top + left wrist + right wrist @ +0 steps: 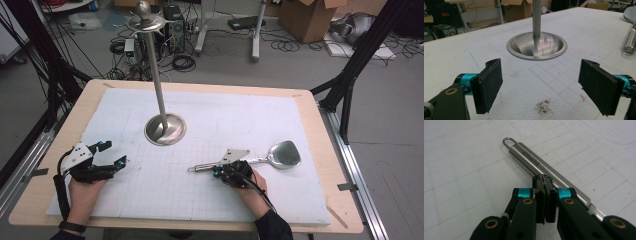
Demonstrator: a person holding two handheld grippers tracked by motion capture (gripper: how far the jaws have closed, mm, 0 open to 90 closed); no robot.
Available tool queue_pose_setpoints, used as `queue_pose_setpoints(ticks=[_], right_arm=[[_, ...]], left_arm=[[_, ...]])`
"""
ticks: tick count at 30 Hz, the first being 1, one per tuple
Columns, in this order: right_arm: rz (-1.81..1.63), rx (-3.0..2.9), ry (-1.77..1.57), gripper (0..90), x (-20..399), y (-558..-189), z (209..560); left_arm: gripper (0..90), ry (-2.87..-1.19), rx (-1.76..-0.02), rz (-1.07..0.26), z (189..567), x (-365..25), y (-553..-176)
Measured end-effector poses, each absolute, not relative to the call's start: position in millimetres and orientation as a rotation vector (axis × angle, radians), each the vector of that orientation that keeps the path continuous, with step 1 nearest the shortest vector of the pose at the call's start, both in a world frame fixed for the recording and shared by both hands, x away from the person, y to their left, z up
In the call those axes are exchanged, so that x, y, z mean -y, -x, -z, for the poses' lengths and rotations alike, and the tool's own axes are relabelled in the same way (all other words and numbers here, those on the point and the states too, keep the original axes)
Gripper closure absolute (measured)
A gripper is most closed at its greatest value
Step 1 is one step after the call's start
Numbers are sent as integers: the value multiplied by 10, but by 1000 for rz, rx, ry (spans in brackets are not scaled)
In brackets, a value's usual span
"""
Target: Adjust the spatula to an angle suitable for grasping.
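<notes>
Right gripper (545, 181) pressed together over spatula (544, 167) handle, left gripper (540, 85) spread wide, empty.

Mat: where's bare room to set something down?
Free: the far right of the mat, between the stand base and the spatula; also the near strip between the left gripper and right gripper. Crowded: around the spatula's handle, by the shut right jaws.
</notes>
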State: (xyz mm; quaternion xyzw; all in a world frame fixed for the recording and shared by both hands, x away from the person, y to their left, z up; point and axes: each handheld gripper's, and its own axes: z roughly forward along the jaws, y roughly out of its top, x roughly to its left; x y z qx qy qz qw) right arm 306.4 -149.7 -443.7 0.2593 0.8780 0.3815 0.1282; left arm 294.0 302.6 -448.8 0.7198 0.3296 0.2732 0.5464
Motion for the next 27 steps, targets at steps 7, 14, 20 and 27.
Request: queue_pose_setpoints(ticks=[7, 14, 20, 27], right_arm=[[-1095, -2494, -840, 900, 1446, -3256, 4455], [-1098, -2418, -932, 900, 1457, -3396, 4476], [-1111, -2341, -1030, 900, 1510, -3513, 4505], [-1102, -2241, -1143, 900, 1586, -3610, 4501]], left_arm=[[197, -1707, -782, -648, 4488, -3027, -2940], [197, -1708, -779, -647, 4488, -3026, -2943], [197, -1707, -779, -647, 4488, -3025, -2943], [197, -1709, -779, -645, 4488, -3025, -2943]])
